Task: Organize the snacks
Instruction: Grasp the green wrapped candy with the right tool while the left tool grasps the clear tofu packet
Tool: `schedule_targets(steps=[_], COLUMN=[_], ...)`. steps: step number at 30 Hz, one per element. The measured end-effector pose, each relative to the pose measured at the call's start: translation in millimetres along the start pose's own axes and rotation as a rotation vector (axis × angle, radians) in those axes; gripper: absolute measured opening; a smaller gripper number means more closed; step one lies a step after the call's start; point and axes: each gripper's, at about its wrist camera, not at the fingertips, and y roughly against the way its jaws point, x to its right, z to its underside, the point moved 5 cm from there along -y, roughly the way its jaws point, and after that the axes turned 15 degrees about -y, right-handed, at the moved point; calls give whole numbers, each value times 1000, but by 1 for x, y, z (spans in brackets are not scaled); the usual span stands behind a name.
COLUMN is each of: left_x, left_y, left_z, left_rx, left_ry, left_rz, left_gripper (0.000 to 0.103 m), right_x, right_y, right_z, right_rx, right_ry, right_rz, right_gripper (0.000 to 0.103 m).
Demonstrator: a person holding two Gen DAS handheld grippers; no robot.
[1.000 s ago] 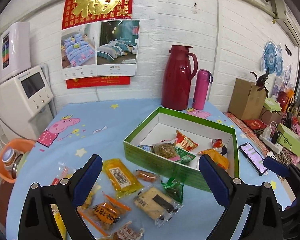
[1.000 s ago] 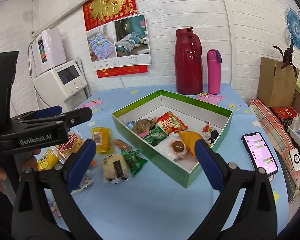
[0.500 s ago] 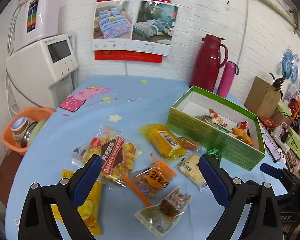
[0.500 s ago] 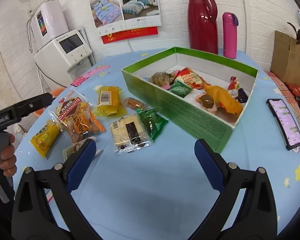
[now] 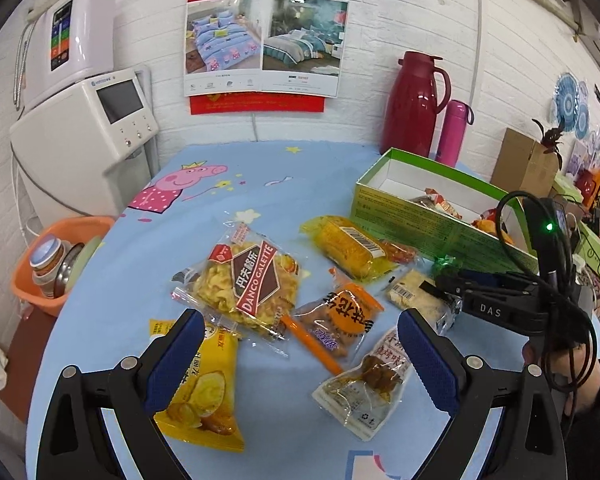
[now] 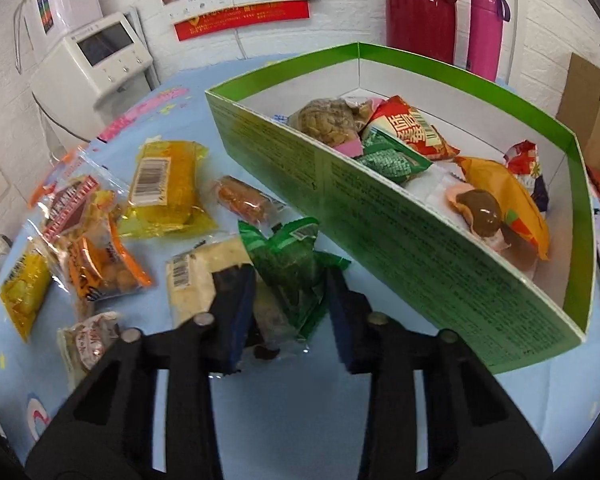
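Observation:
My left gripper (image 5: 302,360) is open above the loose snacks on the blue cloth: a Danco Galette pack (image 5: 248,276), a yellow chips pack (image 5: 204,384), an orange pack (image 5: 336,320), a clear pack of brown snacks (image 5: 368,380) and a yellow corn pack (image 5: 348,248). The green box (image 5: 440,232) with several snacks inside stands to the right. In the right wrist view, my right gripper (image 6: 286,272) has its fingers drawn in against both sides of a green packet (image 6: 292,256). That packet lies on the cloth beside the box wall (image 6: 400,240), partly on a pale cracker pack (image 6: 192,280).
A red thermos (image 5: 414,104) and a pink bottle (image 5: 454,132) stand behind the box. A white appliance (image 5: 84,140) and an orange basin (image 5: 60,256) are at the left table edge. A cardboard box (image 5: 524,164) is at the far right. A hand (image 5: 572,372) holds the right gripper.
The right gripper came down beside the box and narrowed from wide open onto the green packet. The left gripper swung left over the loose snacks and stayed open.

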Motion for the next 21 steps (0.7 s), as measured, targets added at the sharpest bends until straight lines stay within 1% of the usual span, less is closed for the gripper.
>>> schedule_targets(steps=[1, 4, 8, 11, 15, 17, 18, 19, 20, 21], left_x=[3, 13, 43, 61, 69, 71, 73, 76, 78, 79], left_y=[-1, -7, -15, -28, -47, -53, -55, -56, -59, -61], left_z=[0, -1, 6, 11, 11, 15, 17, 19, 21, 22], left_rx=[1, -4, -20, -47, -91, -114, -127, -144, -158, -167], left_ry=[-9, -46, -142, -198, -198, -194, -192, -191, -189, -185], left_rz=[9, 42, 130, 163, 195, 228, 259, 302, 327, 333], left_gripper=[99, 99, 99, 98, 98, 93, 81, 72, 72, 72], right_x=[3, 11, 20, 21, 20, 21, 21, 21, 23, 23], right_y=[4, 24, 54, 70, 78, 80, 81, 80, 80, 80], right_z=[2, 13, 31, 41, 45, 46, 46, 46, 47, 48], right_rx=[-5, 10, 27, 34, 39, 43, 44, 43, 41, 38], right_ry=[-4, 9, 25, 42, 40, 34, 31, 28, 26, 24], right_rz=[3, -5, -17, -31, -46, -51, -50, -50, -52, -54], right_gripper=[28, 28, 28, 28, 28, 28, 28, 28, 28, 28])
